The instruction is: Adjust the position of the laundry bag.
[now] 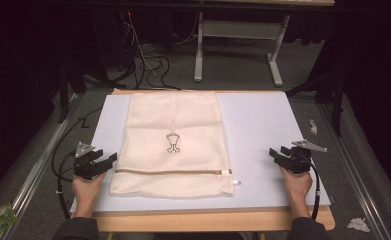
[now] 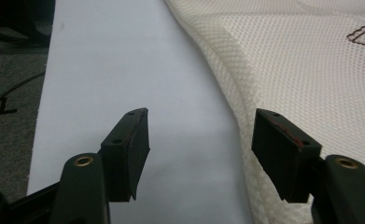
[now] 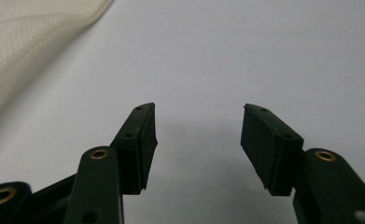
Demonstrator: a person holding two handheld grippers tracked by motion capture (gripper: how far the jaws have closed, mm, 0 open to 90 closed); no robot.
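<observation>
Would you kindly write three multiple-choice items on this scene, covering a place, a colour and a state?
1. Where does the mesh laundry bag lie?
A. On the white board, nearer the left claw
B. On the floor
C. Against the right claw

2. What colour is the bag?
A. Blue
B. Cream
C. Black

3. How is the bag's zipper?
A. Fully open
B. Torn off
C. Closed, pull at the right end

Answers: 1 A, the high view shows the bag on the board with its edge beside the left claw; 2 B, the mesh is cream in every view; 3 C, the zipper line runs unbroken to the pull.
</observation>
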